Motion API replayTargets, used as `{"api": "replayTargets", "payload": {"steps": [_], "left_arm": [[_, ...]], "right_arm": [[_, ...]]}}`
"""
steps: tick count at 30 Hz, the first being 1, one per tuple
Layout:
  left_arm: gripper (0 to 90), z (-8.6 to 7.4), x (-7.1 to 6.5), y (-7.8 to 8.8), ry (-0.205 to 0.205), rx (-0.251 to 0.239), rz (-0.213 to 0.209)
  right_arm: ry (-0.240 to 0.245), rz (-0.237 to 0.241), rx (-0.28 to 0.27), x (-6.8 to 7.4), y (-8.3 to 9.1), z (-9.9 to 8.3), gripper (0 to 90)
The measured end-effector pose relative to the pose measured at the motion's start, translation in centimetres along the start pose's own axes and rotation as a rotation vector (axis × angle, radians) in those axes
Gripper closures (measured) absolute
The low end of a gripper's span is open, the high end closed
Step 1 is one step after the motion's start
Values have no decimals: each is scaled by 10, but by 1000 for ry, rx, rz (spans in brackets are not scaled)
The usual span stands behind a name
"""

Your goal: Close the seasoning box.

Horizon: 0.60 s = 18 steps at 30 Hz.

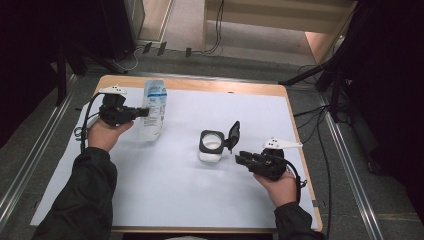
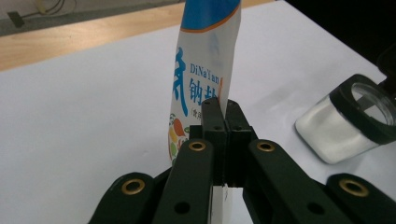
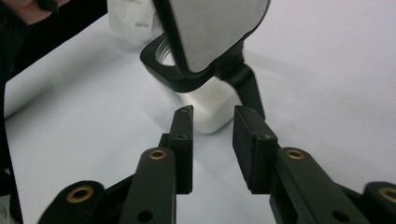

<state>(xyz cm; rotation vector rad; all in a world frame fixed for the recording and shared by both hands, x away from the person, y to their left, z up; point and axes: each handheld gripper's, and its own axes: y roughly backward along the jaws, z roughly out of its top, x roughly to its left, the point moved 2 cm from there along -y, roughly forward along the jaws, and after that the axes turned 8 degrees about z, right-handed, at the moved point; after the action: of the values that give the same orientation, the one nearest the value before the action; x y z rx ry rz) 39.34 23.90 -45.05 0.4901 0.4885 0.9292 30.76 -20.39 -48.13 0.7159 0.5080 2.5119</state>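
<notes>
Left gripper (image 1: 142,112) clamped shut, right gripper (image 1: 240,158) jaws apart, both held level

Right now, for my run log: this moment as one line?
left claw: shut on pouch | right claw: open, near jar | lid: open

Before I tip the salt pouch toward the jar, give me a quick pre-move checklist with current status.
1. Left gripper clamped on the salt pouch: ok, jaws pinch its edge.
2. Jar lid open: ok, flipped up on its hinge.
3. Jar upright on the white sheet: ok.
4. Right gripper steadying the jar: not ok, jaws apart, short of it.
5. Pouch over the jar mouth: not ok, still off to the left.
6. Pouch top opened: cannot tell.
</notes>
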Motion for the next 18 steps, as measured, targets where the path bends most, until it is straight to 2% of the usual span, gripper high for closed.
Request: {"api": "replayTargets", "payload": {"steps": [3, 10, 12, 16, 18], "left_arm": [[900, -3, 0, 2, 6, -16, 2], [900, -13, -1, 7, -13, -18, -5], [900, -17, -2, 9, -7, -28, -5], [900, -24, -5, 14, -34, -26, -9], [900, -28, -6, 16, -29, -21, -17]], "right_arm": [[-16, -5, -13, -5, 0, 4, 783], [-21, -12, -38, -16, -6, 18, 848], [-21, -23, -46, -17, -7, 23, 865], [-33, -23, -74, -22, -10, 33, 872], [-41, -17, -80, -23, -12, 36, 872]]}}
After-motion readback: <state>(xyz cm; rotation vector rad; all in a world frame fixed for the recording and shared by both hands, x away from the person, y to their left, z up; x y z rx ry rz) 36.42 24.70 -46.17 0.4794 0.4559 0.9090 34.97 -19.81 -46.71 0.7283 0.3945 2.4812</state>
